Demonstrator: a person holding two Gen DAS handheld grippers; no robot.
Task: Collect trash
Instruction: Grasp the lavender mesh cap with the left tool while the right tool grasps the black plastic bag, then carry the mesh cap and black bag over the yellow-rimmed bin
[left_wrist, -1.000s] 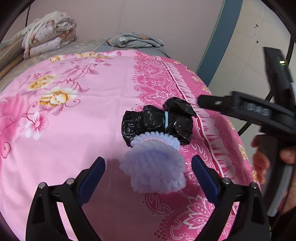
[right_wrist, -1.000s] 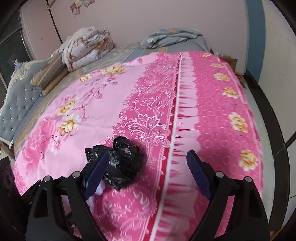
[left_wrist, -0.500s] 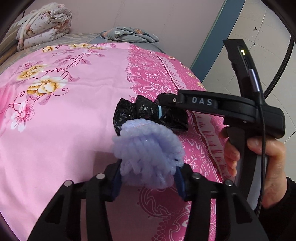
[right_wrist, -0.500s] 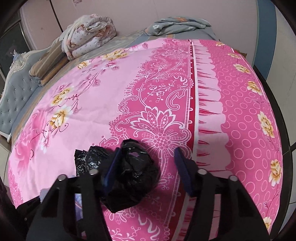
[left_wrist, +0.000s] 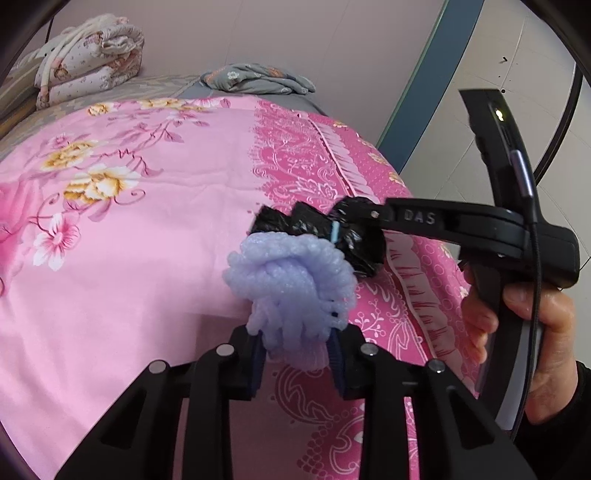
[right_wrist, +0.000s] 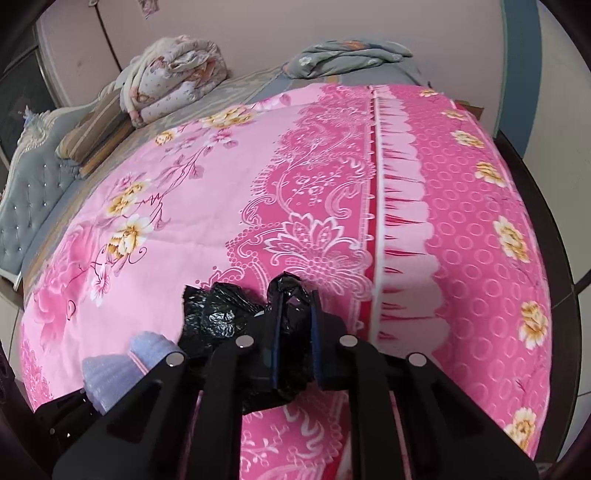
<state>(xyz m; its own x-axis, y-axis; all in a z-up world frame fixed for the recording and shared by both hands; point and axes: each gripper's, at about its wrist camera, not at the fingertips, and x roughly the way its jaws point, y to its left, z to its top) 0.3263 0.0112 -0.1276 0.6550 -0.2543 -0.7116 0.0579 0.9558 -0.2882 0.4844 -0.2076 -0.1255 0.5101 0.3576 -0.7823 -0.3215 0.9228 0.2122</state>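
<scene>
The lilac foam netting (left_wrist: 291, 280), a crumpled wad of fruit-wrap mesh, sits pinched at its lower end in the left gripper (left_wrist: 297, 356), whose jaws have just been closing and now squeeze the foam from both sides. Just behind it and touching it lies the black plastic bag (right_wrist: 229, 314), bunched into a lumpy ball on the pink floral bedsheet (right_wrist: 207, 236). The right gripper (right_wrist: 295, 343) has also just been closing, and its blue pads clamp one lobe of that bag, well narrowed on the thin film.

Both pieces of trash look secured, so the step in hand is probably the lift. It would go best straight up and slowly, with the two hands parting a little, since foam and bag press together and one could drag the other. The bag is slippery and only one fold is caught; a firm squeeze should be kept.

A pale blue strip (left_wrist: 335, 232) shows against the bag in the left view; what it is cannot be told. No bin or sack for the trash is in view. The person's hand (left_wrist: 535, 325) on the right gripper's handle is cut off at the edge.
</scene>
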